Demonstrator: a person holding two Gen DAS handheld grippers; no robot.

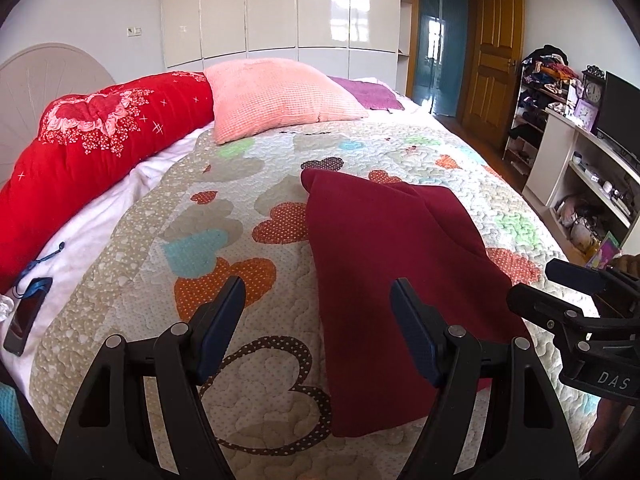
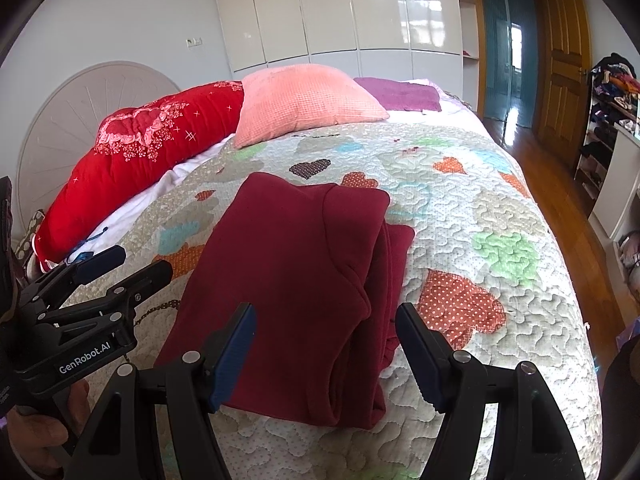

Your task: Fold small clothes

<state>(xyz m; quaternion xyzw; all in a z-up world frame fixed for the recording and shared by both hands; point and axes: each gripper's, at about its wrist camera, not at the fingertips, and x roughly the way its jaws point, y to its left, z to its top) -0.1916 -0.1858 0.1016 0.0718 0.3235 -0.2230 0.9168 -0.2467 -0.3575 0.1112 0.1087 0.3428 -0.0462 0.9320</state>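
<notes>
A dark red garment (image 1: 384, 264) lies folded into a long slab on the quilted heart-patterned bedspread (image 1: 224, 216). In the right wrist view the garment (image 2: 296, 272) shows stacked layers along its right edge. My left gripper (image 1: 318, 312) is open and empty, held just above the garment's near left edge. My right gripper (image 2: 326, 340) is open and empty, above the garment's near right part. The right gripper also shows at the right of the left wrist view (image 1: 560, 292), and the left gripper at the left of the right wrist view (image 2: 120, 268).
A red quilt roll (image 1: 92, 140), a pink pillow (image 1: 276, 96) and a purple cloth (image 1: 372, 92) lie at the head of the bed. A phone on a blue strap (image 1: 26, 316) lies at the left. Shelves with a TV (image 1: 620, 108) stand at the right.
</notes>
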